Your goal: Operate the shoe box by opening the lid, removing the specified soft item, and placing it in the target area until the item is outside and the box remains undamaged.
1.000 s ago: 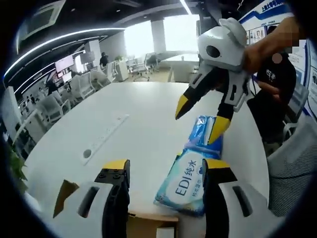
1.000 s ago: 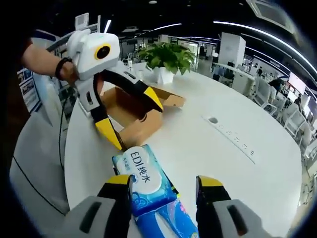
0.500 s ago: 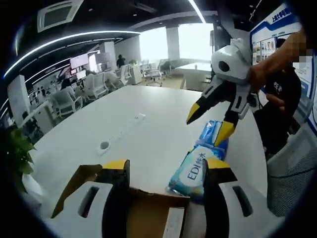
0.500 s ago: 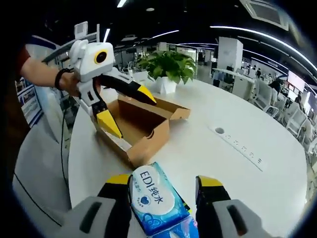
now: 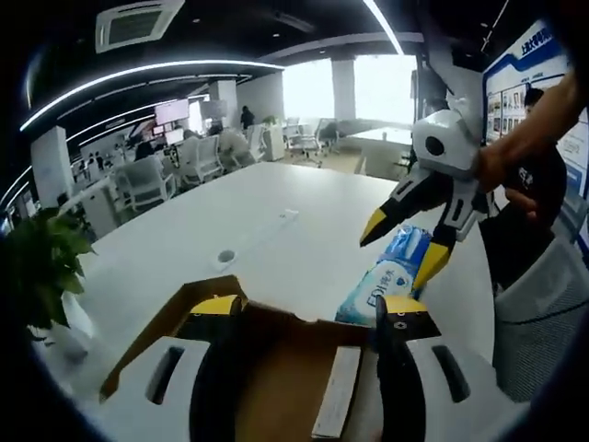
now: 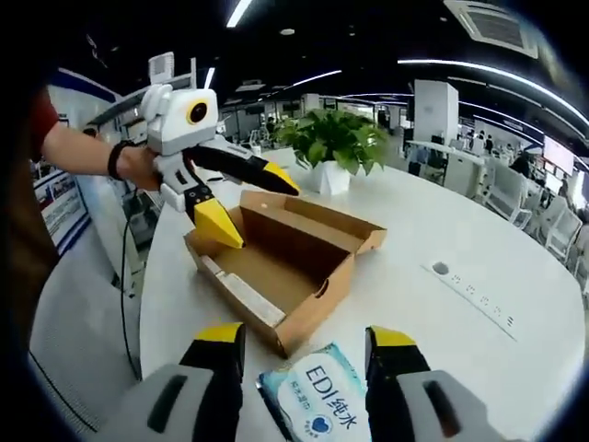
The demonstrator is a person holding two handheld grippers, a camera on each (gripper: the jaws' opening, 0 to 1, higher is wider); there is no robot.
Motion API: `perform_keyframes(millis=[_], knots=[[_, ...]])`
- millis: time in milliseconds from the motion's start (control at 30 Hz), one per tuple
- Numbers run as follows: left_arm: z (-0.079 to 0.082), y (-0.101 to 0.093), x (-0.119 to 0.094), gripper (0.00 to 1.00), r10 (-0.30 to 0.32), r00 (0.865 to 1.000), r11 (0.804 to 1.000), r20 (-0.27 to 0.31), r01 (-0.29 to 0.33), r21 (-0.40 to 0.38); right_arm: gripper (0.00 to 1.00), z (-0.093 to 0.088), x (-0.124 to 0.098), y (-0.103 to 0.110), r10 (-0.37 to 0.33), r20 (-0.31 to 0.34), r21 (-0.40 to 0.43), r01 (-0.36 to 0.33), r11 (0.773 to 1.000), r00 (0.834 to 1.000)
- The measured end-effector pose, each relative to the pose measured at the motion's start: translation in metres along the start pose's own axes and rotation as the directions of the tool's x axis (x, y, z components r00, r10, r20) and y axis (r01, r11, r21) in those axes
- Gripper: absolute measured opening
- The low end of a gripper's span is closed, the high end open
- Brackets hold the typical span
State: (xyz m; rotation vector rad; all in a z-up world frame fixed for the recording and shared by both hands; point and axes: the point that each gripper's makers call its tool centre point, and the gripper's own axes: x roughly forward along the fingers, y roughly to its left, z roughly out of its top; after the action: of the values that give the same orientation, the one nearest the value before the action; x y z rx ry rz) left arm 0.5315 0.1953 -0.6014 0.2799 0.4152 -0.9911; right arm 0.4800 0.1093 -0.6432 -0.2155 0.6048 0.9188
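Shoe box: open cardboard shoe box [image 6: 276, 267] rests on the white surface [image 6: 442, 313] near its curved edge, lid folded back toward a potted plant [image 6: 333, 143].
Soft item: blue wipes pack [image 6: 317, 405] lies on the surface just outside the box, beside its near corner; in the left gripper view the pack [image 5: 386, 281] sits beyond the box [image 5: 276, 368].
Left tool [image 6: 237, 201]: jaws apart, empty, poised over the box's far end.
Right tool [image 5: 405, 247]: jaws spread, empty, hanging just above the pack.
Background: office chairs [image 5: 198, 157].
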Motion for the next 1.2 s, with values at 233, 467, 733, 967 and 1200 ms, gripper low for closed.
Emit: perform_keyframes(millis=[233, 467, 733, 967, 1200], knots=[[-0.028, 0.010, -0.023, 0.59, 0.023, 0.999, 0.999, -0.033, -0.024, -0.030, 0.50, -0.001, 0.015, 0.016, 0.030, -0.016, -0.019, -0.030, 0.999, 0.999], [-0.057, 0.015, -0.032, 0.60, 0.014, 0.994, 1.000, -0.109, -0.017, -0.023, 0.49, 0.010, 0.026, 0.019, 0.045, -0.026, -0.040, -0.046, 0.998, 0.999], [-0.065, 0.018, -0.042, 0.59, 0.009, 0.993, 0.999, -0.118, -0.013, -0.033, 0.47, 0.020, 0.048, 0.021, 0.065, -0.096, -0.140, -0.078, 0.987, 0.993], [-0.063, 0.016, -0.062, 0.62, 0.018, 0.997, 0.998, -0.074, -0.022, -0.064, 0.47, 0.025, 0.081, 0.023, 0.100, -0.211, -0.262, -0.154, 0.953, 0.972], [-0.064, 0.016, -0.082, 0.63, 0.036, 0.998, 0.996, -0.053, -0.040, -0.077, 0.48, 0.012, 0.105, 0.027, 0.120, -0.374, -0.388, -0.272, 0.880, 0.920]])
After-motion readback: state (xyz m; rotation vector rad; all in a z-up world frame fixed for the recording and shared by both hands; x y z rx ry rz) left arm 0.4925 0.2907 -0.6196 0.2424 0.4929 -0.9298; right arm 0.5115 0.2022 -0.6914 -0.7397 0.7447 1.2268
